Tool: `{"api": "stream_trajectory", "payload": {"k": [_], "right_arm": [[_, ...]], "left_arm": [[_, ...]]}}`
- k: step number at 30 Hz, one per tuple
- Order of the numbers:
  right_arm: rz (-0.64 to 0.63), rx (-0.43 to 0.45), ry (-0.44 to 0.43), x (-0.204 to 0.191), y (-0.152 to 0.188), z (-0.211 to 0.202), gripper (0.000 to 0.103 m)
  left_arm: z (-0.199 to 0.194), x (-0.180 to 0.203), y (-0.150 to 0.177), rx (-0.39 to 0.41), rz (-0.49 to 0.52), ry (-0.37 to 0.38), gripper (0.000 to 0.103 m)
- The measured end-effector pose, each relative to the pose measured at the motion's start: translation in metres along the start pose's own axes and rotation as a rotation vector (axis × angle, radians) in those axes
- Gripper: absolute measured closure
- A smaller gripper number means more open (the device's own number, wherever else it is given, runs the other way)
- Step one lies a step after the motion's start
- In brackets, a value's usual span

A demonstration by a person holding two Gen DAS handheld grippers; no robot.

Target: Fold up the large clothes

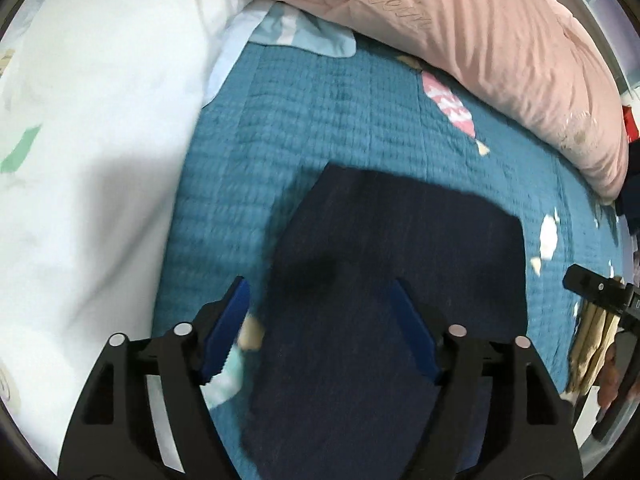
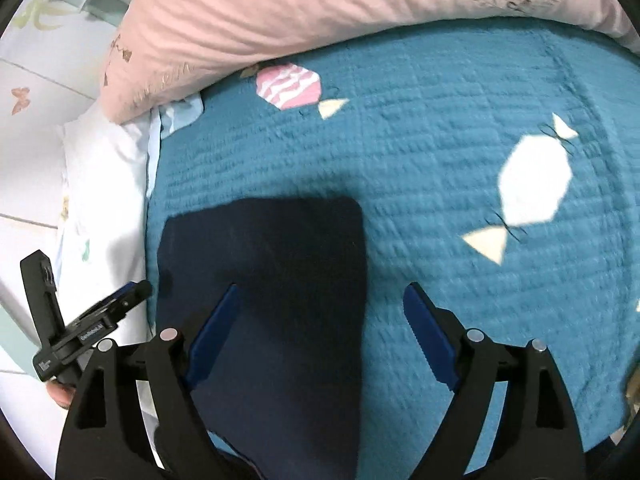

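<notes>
The dark garment (image 1: pixel 384 280) is laid flat on the blue quilt (image 2: pixel 440 152) for folding, while the left gripper (image 1: pixel 320 320) and right gripper (image 2: pixel 320 320) are held wide open above it, nothing gripped.

One navy garment (image 1: pixel 384 280), two pillows (image 1: pixel 460 40)

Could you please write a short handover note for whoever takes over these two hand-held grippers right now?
Left hand-held gripper: open, holding nothing, above the dark navy garment.
Right hand-held gripper: open, holding nothing; its left finger is over the garment's right part, its right finger over bare teal quilt.
Where things are: the garment lies flat on the quilt, in front of the pink duvet, with white bedding to its left.
Done: the visible part lies smooth with straight edges, so it looks at least partly folded; I cannot tell how many folds.
Left: check the near end, which is out of view, then finish folding.
</notes>
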State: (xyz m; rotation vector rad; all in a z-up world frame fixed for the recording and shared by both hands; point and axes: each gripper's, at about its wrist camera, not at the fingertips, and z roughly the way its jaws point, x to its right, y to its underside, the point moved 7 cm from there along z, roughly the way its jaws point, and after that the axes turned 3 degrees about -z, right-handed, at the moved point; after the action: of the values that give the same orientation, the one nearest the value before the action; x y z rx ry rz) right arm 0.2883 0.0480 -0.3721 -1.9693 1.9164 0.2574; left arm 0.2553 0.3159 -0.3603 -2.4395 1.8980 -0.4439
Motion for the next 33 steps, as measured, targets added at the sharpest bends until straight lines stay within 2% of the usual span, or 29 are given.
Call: {"api": "stream_trajectory", "payload": {"k": [7,13,18,21,23,24,25,26,27,29,31,33], "right_arm": [[-0.053,-0.007,0.000,-0.004,0.038,0.005,0.021],[-0.084,-0.060,-0.019,-0.009,0.082,0.036,0.020],[-0.062,-0.082,-0.065,-0.011,0.104,0.058,0.017],[-0.015,-0.103,-0.153,-0.013,0.113,0.073,0.017],[0.016,-0.078,-0.183,-0.015,0.115,0.080,0.007],[0.026,-0.051,-0.203,-0.017,0.115,0.081,0.007],[0.028,-0.031,-0.204,-0.020,0.115,0.081,0.011],[0.026,-0.019,-0.204,-0.022,0.115,0.079,0.025],[0.026,-0.007,-0.190,-0.023,0.114,0.075,0.032],[0.032,-0.007,-0.154,-0.018,0.114,0.068,0.053],[0.041,0.002,-0.190,-0.010,0.115,0.058,0.059],[0.028,0.002,-0.200,-0.006,0.115,0.054,0.060]], "left_arm": [[-0.006,-0.012,0.042,0.001,0.031,-0.023,0.023],[0.013,-0.015,0.074,-0.046,0.039,-0.012,0.023],[0.030,-0.016,0.093,-0.090,0.020,0.057,0.022],[0.047,-0.017,0.101,-0.120,-0.012,0.145,0.014],[0.048,-0.019,0.101,-0.100,-0.043,0.204,0.013],[0.047,-0.019,0.102,-0.105,-0.034,0.222,0.013],[0.045,-0.018,0.103,-0.112,-0.017,0.236,0.016],[0.042,-0.019,0.105,-0.120,-0.002,0.244,0.031],[0.040,-0.020,0.107,-0.134,0.001,0.259,0.036],[0.033,-0.029,0.107,-0.147,-0.023,0.301,0.055],[0.030,-0.035,0.107,-0.172,-0.061,0.369,0.062],[0.032,-0.041,0.108,-0.202,-0.100,0.410,0.064]]}}
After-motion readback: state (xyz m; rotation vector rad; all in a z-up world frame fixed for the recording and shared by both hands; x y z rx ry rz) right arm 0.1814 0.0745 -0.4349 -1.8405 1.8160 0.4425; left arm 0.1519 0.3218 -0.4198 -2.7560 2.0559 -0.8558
